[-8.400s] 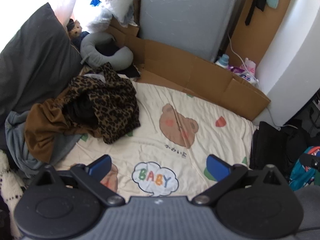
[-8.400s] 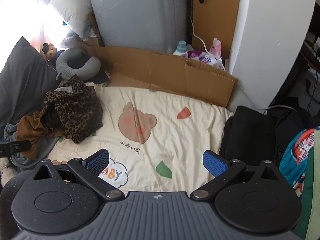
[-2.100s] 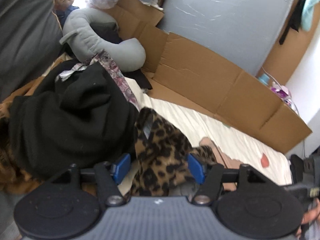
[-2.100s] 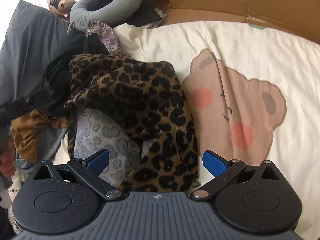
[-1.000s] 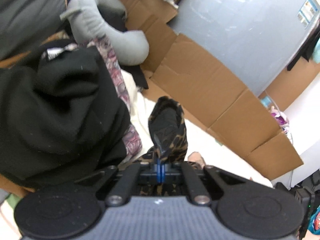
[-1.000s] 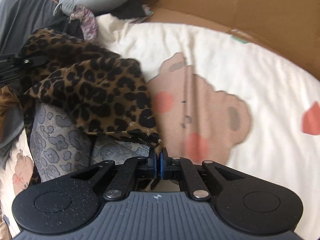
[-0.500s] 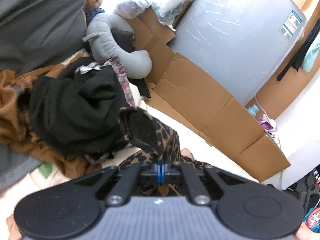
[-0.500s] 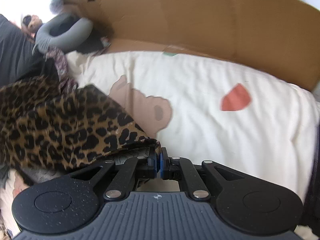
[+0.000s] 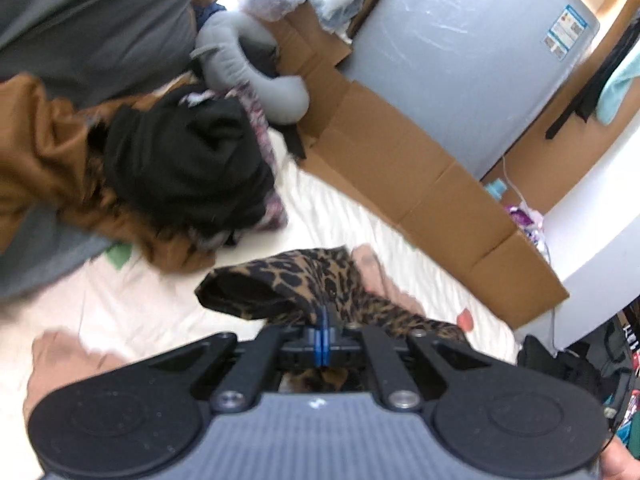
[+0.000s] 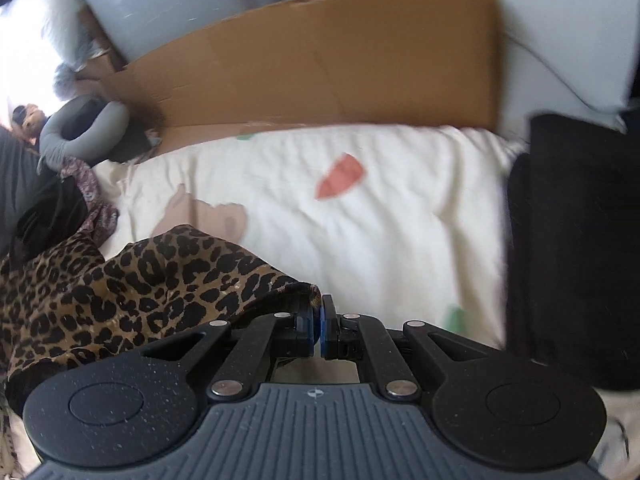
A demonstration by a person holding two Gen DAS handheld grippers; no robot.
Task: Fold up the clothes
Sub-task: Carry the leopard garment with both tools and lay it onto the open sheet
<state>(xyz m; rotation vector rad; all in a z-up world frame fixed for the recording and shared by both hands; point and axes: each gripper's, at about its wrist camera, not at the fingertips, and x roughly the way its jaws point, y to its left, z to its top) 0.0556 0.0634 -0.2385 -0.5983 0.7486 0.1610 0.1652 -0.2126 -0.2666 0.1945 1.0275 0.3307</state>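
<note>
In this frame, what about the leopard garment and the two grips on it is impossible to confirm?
- Left wrist view: the leopard garment runs under the left gripper, whose body hides its lower part; motion blur softens the rest.
- Right wrist view: the garment is cut off by the left edge, and the right gripper covers its held corner.
- Neither view shows what kind of garment it is.

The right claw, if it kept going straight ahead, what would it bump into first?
The right claw, shut on the leopard-print garment, points across the bare cream bedsheet. Beyond it stands the cardboard wall, probably the first solid thing it meets, though depth is hard to judge.
</note>
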